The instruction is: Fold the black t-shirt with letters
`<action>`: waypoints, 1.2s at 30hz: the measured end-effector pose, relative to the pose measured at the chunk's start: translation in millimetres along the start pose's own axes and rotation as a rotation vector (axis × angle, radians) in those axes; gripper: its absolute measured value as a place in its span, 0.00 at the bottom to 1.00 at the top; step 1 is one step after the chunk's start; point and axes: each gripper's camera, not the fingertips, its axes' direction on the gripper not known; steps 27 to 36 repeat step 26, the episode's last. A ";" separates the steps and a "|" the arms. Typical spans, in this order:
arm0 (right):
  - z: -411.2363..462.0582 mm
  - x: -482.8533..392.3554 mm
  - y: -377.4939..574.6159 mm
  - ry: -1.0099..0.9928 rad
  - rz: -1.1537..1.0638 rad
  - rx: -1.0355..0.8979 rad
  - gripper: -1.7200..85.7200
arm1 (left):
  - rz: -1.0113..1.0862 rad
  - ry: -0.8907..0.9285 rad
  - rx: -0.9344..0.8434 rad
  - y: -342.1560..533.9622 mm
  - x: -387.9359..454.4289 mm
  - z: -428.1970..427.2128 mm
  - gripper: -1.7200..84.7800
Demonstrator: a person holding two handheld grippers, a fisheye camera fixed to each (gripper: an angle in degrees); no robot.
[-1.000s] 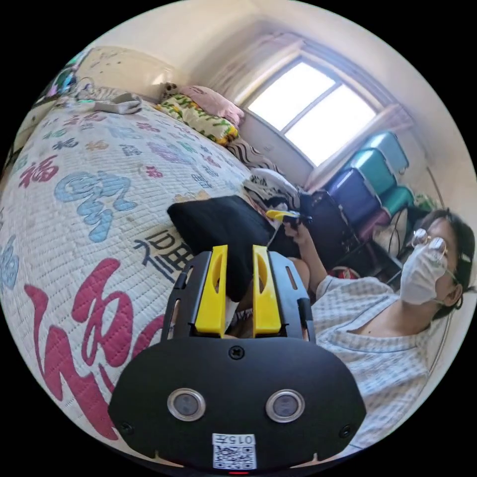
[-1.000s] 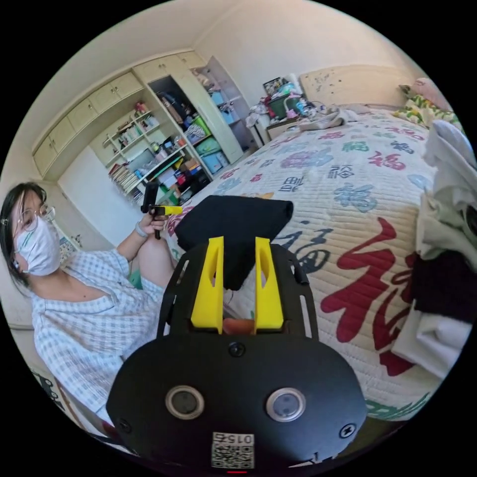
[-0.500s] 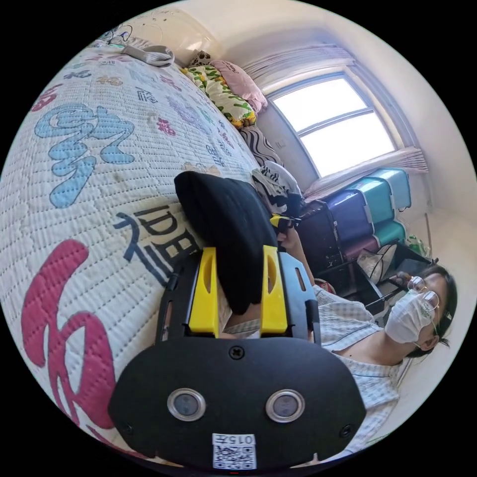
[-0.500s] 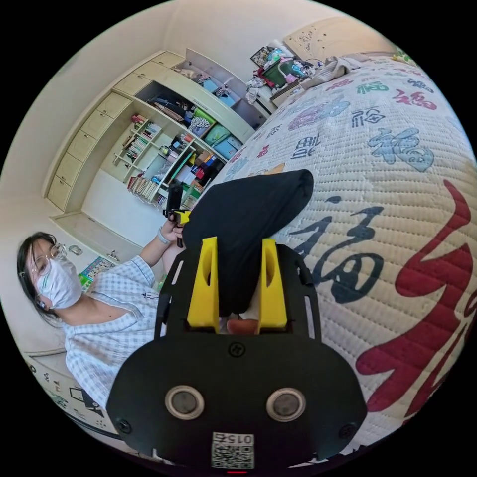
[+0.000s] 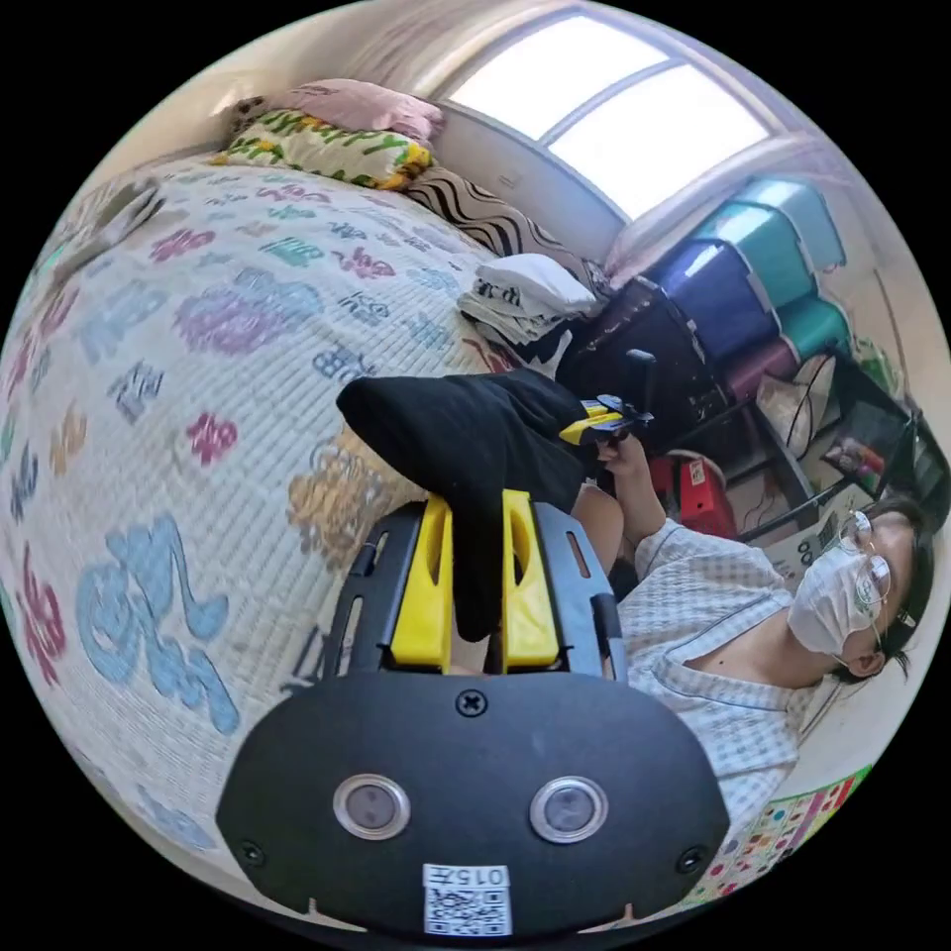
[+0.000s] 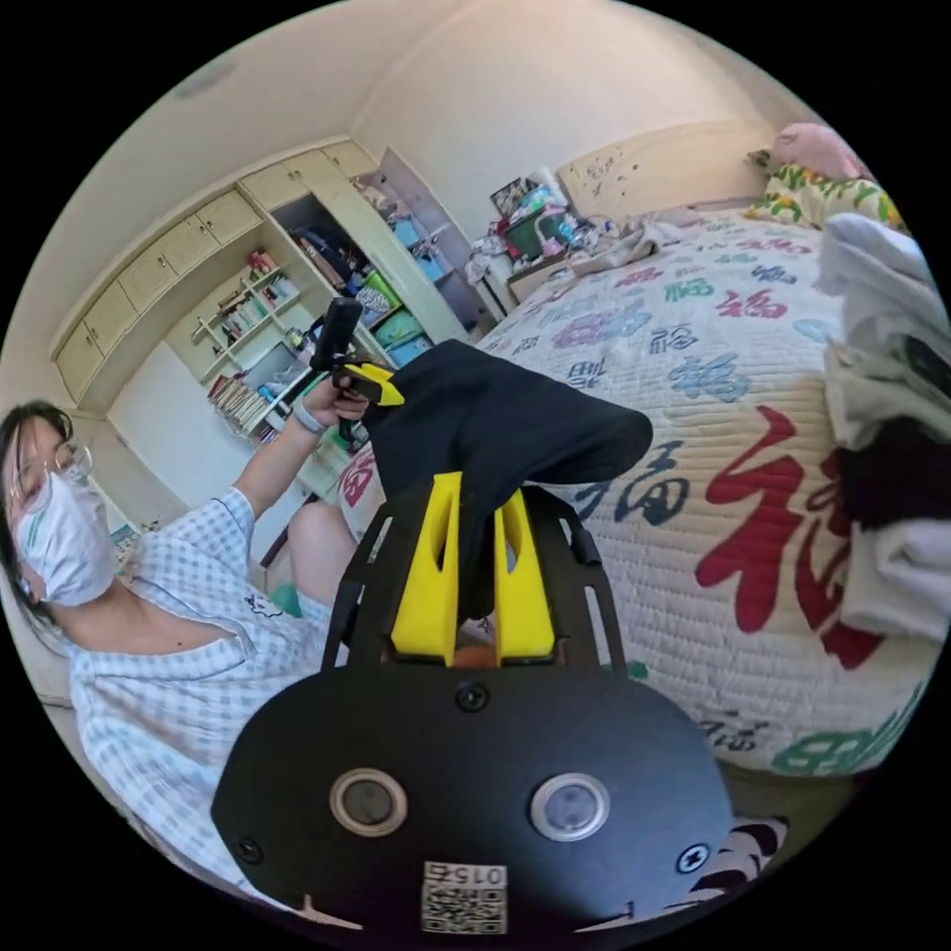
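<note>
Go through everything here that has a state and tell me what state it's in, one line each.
black t-shirt: folded into a bundle, held up off the bed between both claws.
left claw: shut on the t-shirt.
right claw: shut on the t-shirt.
bed: covered by a quilt printed with characters.
clothes pile: stacked at the bed's edge.
cupboard: door open, shelves full.

A bed with a quilted cream bedspread (image 5: 198, 327), printed with coloured characters, is the landmark. At its head lie a floral pillow (image 5: 322, 149) and a pink pillow (image 5: 362, 99) against a pale headboard (image 6: 664, 168). A pile of folded clothes (image 5: 520, 292) sits on the bed's edge, white on top, and shows again as a stack of white and dark garments (image 6: 892, 436). Beyond the bed, under the window (image 5: 614, 109), stand stacked blue and teal storage boxes (image 5: 753, 277). On the bed's other side, open shelves (image 6: 297, 327) hold books and boxes beneath cream cabinets (image 6: 168, 267). A cluttered nightstand (image 6: 525, 238) stands beside the headboard.
</note>
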 end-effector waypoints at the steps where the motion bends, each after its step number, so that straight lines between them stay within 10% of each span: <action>1: -11.1 -0.3 15.0 0.043 0.023 0.089 0.08 | 0.069 -0.036 -0.057 -40.0 14.3 7.5 0.11; 16: 17.1 62.2 106.1 0.141 0.160 0.427 0.09 | 0.254 -0.380 -0.507 -307.0 47.7 245.4 0.09; 26: -27.2 12.3 143.8 0.595 0.046 0.472 0.08 | 0.466 -0.318 0.092 -257.6 133.0 140.2 0.13; 36: -27.2 12.3 143.8 0.595 0.046 0.472 0.08 | 0.466 -0.318 0.092 -257.6 133.0 140.2 0.13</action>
